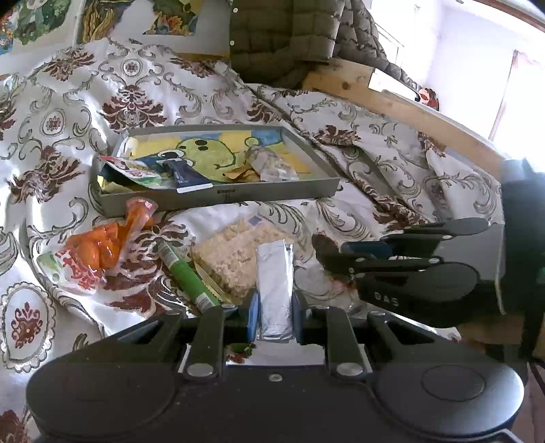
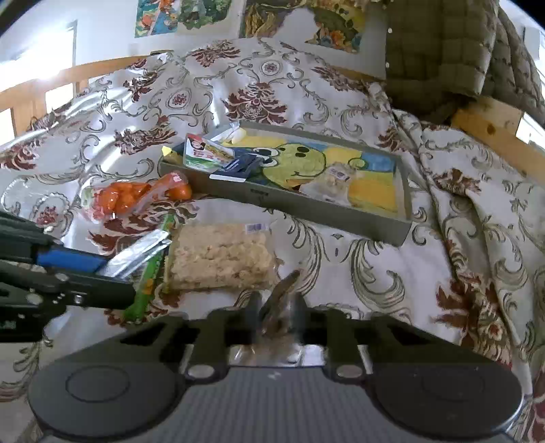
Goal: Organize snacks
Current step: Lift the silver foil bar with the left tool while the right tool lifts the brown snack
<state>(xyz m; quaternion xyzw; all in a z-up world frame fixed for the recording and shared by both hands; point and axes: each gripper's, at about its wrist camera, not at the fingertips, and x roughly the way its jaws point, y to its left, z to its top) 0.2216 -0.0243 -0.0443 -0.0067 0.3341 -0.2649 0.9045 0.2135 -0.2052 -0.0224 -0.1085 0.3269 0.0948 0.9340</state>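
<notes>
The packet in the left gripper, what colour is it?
Silver foil: the packet is plain and shiny, clearest in the left wrist view, clamped in the left gripper.

Floral bedspread, quilted olive jacket, wall pictures.

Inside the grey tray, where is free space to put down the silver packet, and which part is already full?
The tray is free in its middle, on the green cartoon figure, between the blue packet and the clear bag of pale snacks. Its left end is crowded with piled packets.
</notes>
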